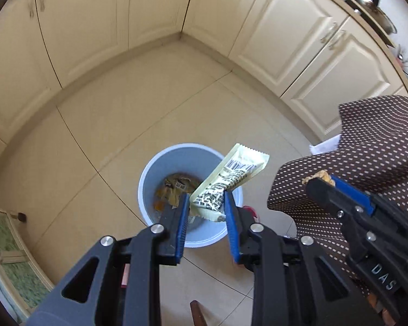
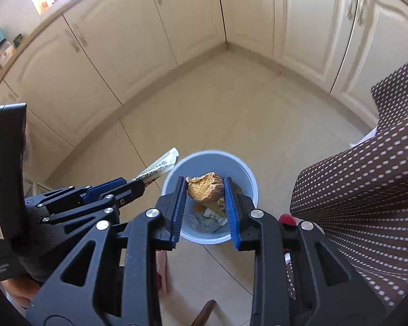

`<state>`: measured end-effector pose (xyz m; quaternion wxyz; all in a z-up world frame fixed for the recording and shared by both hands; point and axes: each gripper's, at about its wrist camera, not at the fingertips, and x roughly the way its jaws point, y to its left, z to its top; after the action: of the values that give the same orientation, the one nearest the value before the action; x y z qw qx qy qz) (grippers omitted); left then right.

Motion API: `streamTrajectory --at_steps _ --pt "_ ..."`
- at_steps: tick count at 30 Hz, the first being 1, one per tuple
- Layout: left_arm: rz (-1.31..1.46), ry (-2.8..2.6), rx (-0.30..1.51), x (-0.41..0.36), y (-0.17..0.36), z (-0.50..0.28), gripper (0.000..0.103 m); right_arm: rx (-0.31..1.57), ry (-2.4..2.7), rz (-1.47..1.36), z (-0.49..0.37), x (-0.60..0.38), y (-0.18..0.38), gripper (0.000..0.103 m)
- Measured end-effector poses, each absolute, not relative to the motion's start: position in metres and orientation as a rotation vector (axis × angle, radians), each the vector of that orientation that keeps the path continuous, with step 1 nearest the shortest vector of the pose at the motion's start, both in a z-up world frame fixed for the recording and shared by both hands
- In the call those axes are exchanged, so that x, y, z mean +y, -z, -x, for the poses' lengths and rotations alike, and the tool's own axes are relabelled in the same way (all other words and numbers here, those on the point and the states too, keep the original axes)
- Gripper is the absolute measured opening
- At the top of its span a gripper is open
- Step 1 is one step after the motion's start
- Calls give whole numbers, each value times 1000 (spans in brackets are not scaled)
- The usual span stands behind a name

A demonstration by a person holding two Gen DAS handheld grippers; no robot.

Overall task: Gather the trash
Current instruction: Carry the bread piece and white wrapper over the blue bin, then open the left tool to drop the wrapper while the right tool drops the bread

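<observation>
Left gripper (image 1: 207,203) pinches a cream printed wrapper (image 1: 228,182) between narrowly parted blue pads; right gripper (image 2: 205,190) likewise clamps a brown crumbly bread piece (image 2: 205,188). Both hang over the pale blue bin (image 2: 247,174) on the tiled floor (image 1: 108,146), which holds other scraps.

- A kitchen corner seen from above, looking steeply down at the floor (image 1: 117,135).
- The floor is laid with large pale beige tiles with thin dark joints.
- Cream cabinets (image 1: 293,35) with raised-panel doors and metal handles run along two walls and meet in an inside corner.
- A beige plinth (image 2: 198,62) runs along the foot of the cabinets.
- A worktop (image 1: 372,19) above the cabinets carries pots and small items, too blurred to name.
- Bright daylight glares at the upper left of the right view.
- A green patterned mat (image 1: 5,244) lies at the lower left edge.
</observation>
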<state>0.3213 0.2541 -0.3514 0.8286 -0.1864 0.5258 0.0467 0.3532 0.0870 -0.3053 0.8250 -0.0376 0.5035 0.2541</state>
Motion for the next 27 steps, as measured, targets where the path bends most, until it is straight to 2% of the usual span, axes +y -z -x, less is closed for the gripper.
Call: streamTrajectory --at_steps 11,16,27 --pt "438 -90 1132 252 385 -346 29 1113 -491 32 -371 90 346 28" --pt "421 -93 1142 254 384 -341 43 1122 -484 24 -372 88 350 28" --pt "432 -119 1148 264 384 -335 44 1132 -481 15 -372 89 349 28"
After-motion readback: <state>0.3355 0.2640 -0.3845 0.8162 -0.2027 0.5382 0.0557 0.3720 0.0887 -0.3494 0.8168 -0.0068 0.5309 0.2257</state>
